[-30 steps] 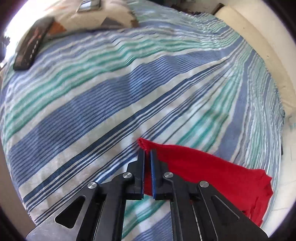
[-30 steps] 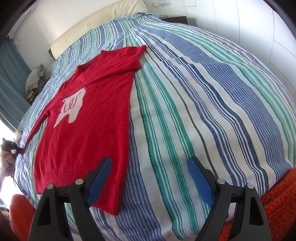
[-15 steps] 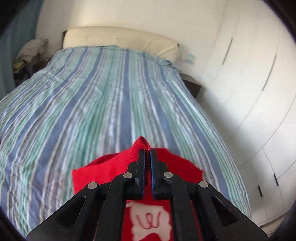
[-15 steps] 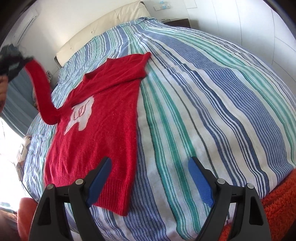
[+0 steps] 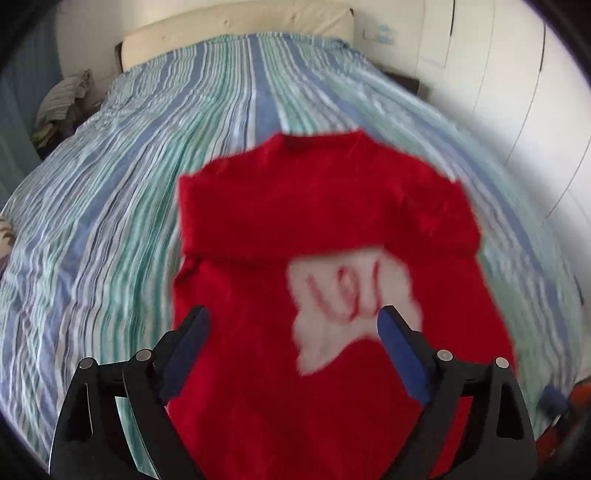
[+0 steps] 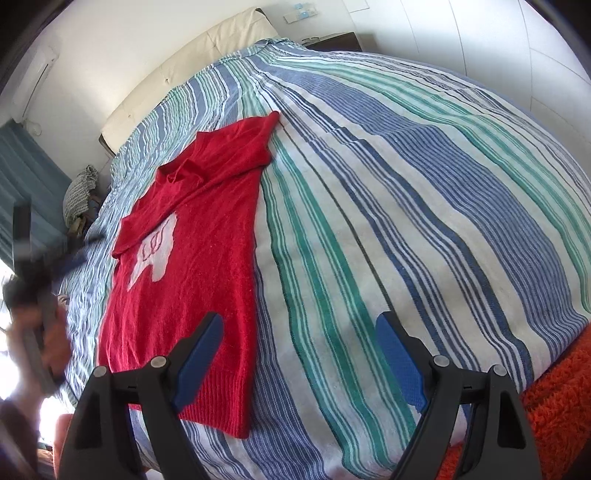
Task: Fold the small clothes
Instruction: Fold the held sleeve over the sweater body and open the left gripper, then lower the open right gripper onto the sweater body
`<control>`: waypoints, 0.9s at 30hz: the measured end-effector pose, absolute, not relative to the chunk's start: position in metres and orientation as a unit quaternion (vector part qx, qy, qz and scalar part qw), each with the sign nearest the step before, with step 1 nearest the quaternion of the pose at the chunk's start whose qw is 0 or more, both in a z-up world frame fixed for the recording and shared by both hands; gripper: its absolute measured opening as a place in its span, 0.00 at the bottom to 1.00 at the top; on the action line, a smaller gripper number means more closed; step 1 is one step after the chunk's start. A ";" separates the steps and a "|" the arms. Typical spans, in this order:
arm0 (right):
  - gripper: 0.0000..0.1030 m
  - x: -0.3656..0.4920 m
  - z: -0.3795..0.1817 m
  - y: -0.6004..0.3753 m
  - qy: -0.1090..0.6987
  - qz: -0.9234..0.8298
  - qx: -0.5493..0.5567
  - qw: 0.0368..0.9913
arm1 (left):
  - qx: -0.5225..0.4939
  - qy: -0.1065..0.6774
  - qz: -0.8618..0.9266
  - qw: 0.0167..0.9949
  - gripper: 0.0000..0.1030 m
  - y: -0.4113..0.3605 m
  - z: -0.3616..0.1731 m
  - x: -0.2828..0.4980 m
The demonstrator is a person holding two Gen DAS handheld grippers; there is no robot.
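Both claws gape empty; blurred red sweater hem cut off.

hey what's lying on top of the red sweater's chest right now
One sleeve is folded across the red sweater, covering the upper edge of its white logo. Whatever lies beneath the sweater besides the striped bedspread is hidden.

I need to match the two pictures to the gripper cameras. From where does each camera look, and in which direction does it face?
Left wrist: sits on the left hand-held gripper, above the red sweater, facing the headboard; its own open black fingers show.
Right wrist: sits on the right hand-held gripper near the foot of the striped bed, facing along the bed toward the headboard; its open fingers show, and the blurred left hand-held gripper at the left edge.
Shared: sweater, bed, headboard.
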State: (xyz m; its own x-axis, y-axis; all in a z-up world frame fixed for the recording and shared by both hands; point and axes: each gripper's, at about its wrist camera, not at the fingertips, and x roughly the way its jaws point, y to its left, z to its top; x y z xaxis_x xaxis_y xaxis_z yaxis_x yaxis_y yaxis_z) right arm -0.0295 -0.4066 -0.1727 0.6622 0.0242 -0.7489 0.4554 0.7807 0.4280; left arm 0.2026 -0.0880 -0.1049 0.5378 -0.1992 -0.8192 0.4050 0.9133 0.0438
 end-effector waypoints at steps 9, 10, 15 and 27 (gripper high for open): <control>0.81 -0.033 -0.164 -0.405 0.379 -0.146 0.291 0.866 | 0.126 0.498 -0.115 0.850 0.89 0.017 -0.153 0.095; 0.81 -0.033 -0.164 -0.405 0.380 -0.150 0.289 0.866 | 0.109 0.489 -0.112 0.858 0.89 0.023 -0.148 0.089; 0.81 -0.028 -0.155 -0.396 0.381 -0.155 0.272 0.870 | 0.106 0.445 -0.102 0.883 0.89 0.034 -0.135 0.084; 0.81 0.165 -0.083 -0.447 0.409 -0.008 0.304 0.860 | 0.036 0.465 -0.061 0.883 0.89 0.074 -0.140 0.120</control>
State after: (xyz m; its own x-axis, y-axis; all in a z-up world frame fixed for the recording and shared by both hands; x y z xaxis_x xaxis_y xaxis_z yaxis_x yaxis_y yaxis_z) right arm 0.1653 -0.4470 -0.0830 0.6647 0.2357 -0.7089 0.2624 0.8148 0.5170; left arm 0.1204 0.0738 -0.1401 0.5607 -0.0741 -0.8247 0.1411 0.9900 0.0070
